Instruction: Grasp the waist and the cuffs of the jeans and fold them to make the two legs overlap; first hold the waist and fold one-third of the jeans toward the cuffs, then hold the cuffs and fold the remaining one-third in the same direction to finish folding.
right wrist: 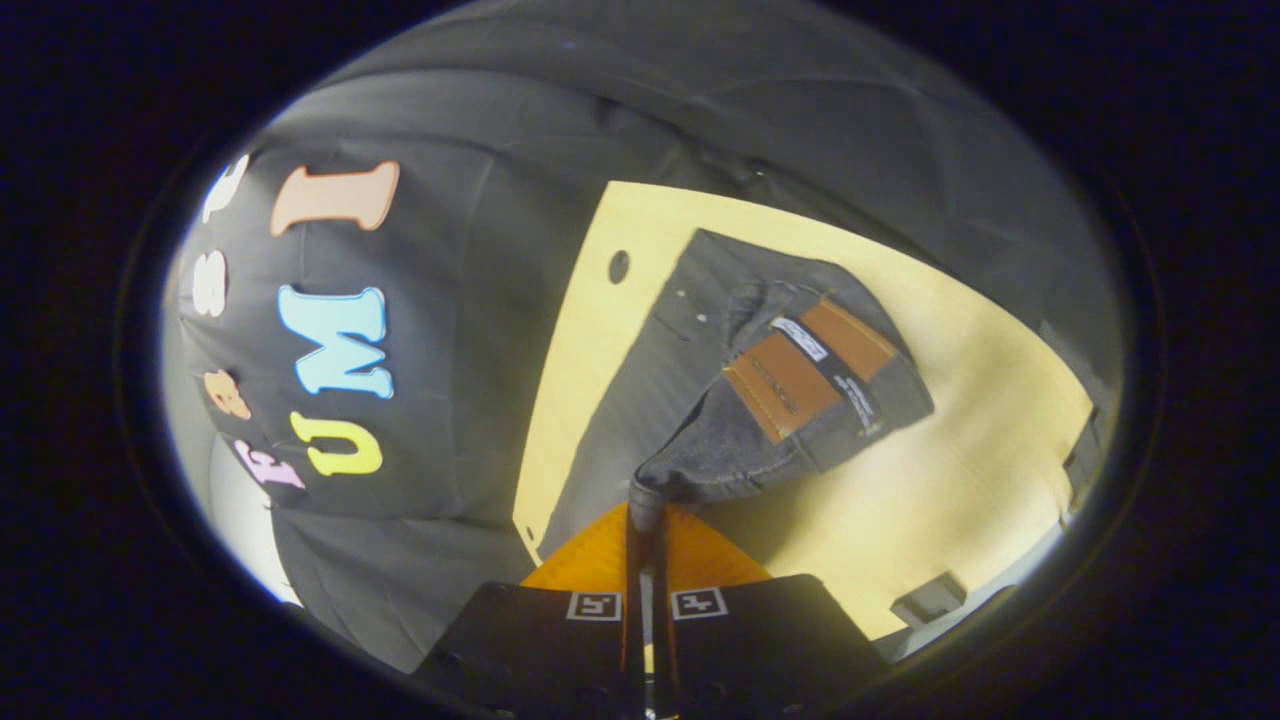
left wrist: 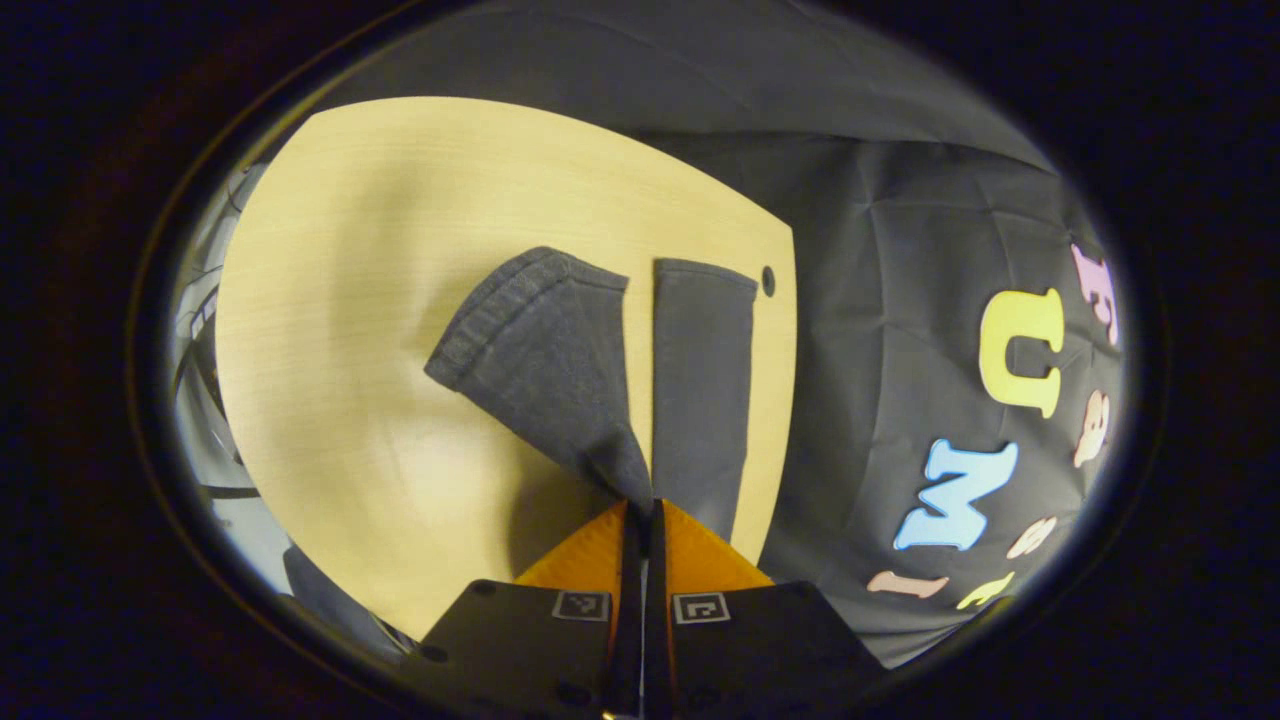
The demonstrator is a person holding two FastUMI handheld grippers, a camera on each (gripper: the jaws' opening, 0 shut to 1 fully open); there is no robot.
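Dark grey jeans lie on a pale wooden table (left wrist: 340, 300). In the left gripper view my left gripper (left wrist: 642, 512) is shut on a jeans cuff (left wrist: 545, 360), lifted and twisted off the table, while the other leg (left wrist: 700, 380) lies flat beside it. In the right gripper view my right gripper (right wrist: 647, 500) is shut on the jeans waist (right wrist: 740, 440), raised above the table, with the brown leather patch (right wrist: 800, 365) and its labels facing up. The lower leg fabric (right wrist: 640, 400) stays flat under it.
The black cloth wall (left wrist: 900, 300) hangs just past the table's far edge. A small round hole (left wrist: 768, 280) sits near the table corner, also the hole (right wrist: 618, 265) in the right gripper view. A dark block (right wrist: 930, 598) lies near the table's edge.
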